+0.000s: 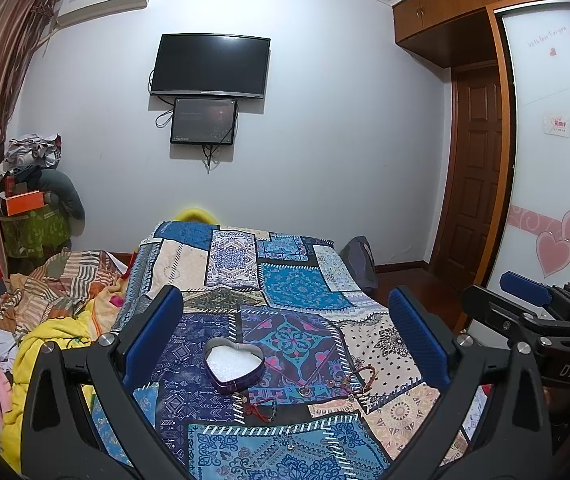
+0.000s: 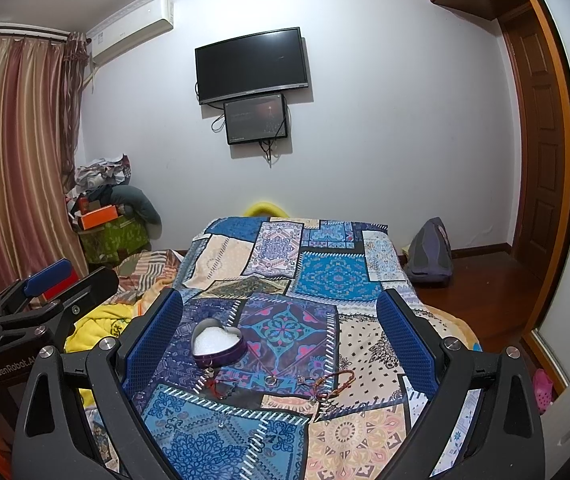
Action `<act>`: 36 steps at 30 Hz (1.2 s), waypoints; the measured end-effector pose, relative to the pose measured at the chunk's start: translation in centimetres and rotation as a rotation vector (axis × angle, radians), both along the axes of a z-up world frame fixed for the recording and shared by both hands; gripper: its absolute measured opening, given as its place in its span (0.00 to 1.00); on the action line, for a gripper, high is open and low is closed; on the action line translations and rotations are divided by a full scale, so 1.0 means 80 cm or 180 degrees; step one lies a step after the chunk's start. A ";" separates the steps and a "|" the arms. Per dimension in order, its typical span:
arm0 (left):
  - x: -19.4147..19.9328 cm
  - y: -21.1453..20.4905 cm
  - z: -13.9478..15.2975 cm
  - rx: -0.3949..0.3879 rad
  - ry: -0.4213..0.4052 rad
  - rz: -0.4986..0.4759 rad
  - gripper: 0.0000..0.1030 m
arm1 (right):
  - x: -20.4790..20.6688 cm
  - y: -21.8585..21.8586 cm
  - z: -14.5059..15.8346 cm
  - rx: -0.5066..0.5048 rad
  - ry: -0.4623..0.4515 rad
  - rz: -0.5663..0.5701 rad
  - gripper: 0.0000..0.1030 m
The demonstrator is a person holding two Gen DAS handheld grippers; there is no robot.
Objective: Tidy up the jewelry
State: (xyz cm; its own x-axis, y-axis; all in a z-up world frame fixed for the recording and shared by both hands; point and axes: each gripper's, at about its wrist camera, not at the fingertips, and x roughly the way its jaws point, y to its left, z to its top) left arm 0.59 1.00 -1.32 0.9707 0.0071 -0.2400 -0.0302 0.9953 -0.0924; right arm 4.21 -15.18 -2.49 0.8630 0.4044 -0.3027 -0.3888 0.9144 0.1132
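A purple heart-shaped tin (image 1: 234,365) with white lining lies open on the patchwork cloth (image 1: 297,284); it also shows in the right wrist view (image 2: 218,344). In front of it lie a red cord bracelet (image 1: 259,408) (image 2: 221,387), a ring (image 1: 305,391) (image 2: 270,380) and a brown braided bracelet (image 1: 359,378) (image 2: 335,383). My left gripper (image 1: 285,304) is open and empty above the cloth, behind the tin. My right gripper (image 2: 281,308) is open and empty, to the right of the left one. A small stud (image 2: 221,425) lies nearer.
A heap of clothes and a yellow blanket (image 1: 45,340) lie left of the cloth. A grey backpack (image 2: 431,252) sits on the wood floor at the right. A TV (image 1: 209,65) hangs on the far wall. A wardrobe (image 1: 557,160) stands right.
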 end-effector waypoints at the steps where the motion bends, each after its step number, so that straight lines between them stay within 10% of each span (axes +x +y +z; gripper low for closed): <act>1: 0.000 0.001 0.000 -0.0002 0.0003 -0.0001 1.00 | 0.000 0.000 -0.001 0.0000 0.0002 0.0000 0.94; 20: 0.035 0.017 -0.022 -0.0093 0.0238 0.0079 1.00 | 0.030 -0.001 -0.026 -0.0081 0.0210 -0.0012 0.94; 36: 0.103 0.069 -0.143 -0.0142 0.1238 0.0355 1.00 | 0.091 0.003 -0.114 -0.0594 0.0905 -0.0118 0.94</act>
